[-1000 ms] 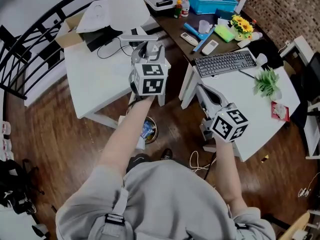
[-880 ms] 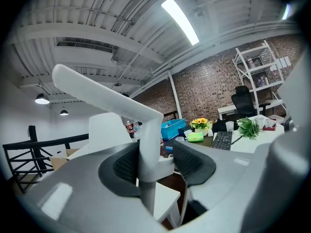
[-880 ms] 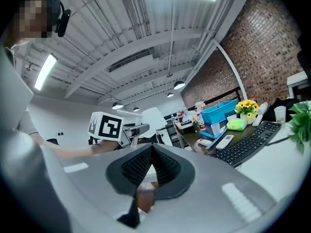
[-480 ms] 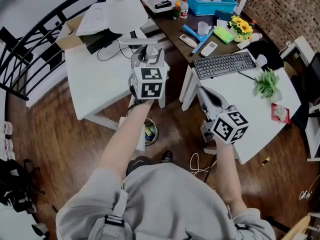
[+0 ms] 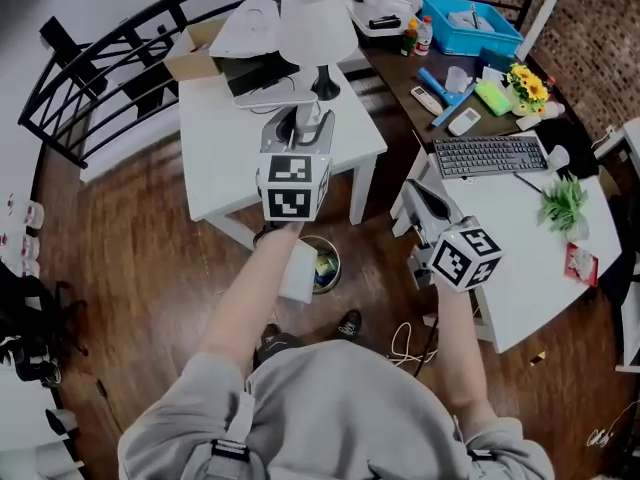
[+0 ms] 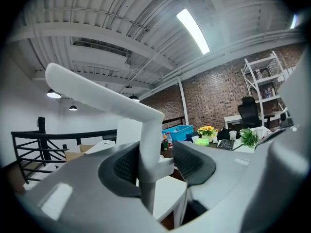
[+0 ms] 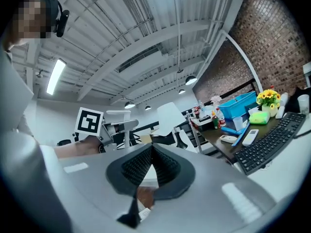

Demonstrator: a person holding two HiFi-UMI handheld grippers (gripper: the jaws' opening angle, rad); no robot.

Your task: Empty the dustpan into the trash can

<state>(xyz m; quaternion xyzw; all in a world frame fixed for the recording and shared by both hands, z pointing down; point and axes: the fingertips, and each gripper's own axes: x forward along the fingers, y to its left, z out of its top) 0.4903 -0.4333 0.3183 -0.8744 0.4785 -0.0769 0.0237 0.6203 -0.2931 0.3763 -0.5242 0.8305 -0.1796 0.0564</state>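
- Head view: the left gripper (image 5: 302, 124) is reaching out about level over the white table (image 5: 215, 158), clamping the dustpan's upright handle (image 5: 270, 97). The handle's bent top is sticking out to the left just ahead of the jaws.
- The dustpan (image 5: 298, 271) is hanging well below that gripper, under the forearm. Its pan is sitting at the left rim of the trash can (image 5: 337, 253) on the floor; I cannot tell whether they are touching.
- The right gripper (image 5: 415, 190) is hovering off to the right, by the edge of the desk with the keyboard (image 5: 487, 154), well apart from dustpan and can.
- Left gripper view: the jaws are standing partway closed on the white handle (image 6: 148, 130), the post running upright between the dark pads (image 6: 127, 165) and angling away to the upper left.
- Right gripper view: the right gripper's (image 7: 151, 160) jaws are meeting at the tips, gripping nothing. The left gripper (image 7: 112, 128) is showing to the left.
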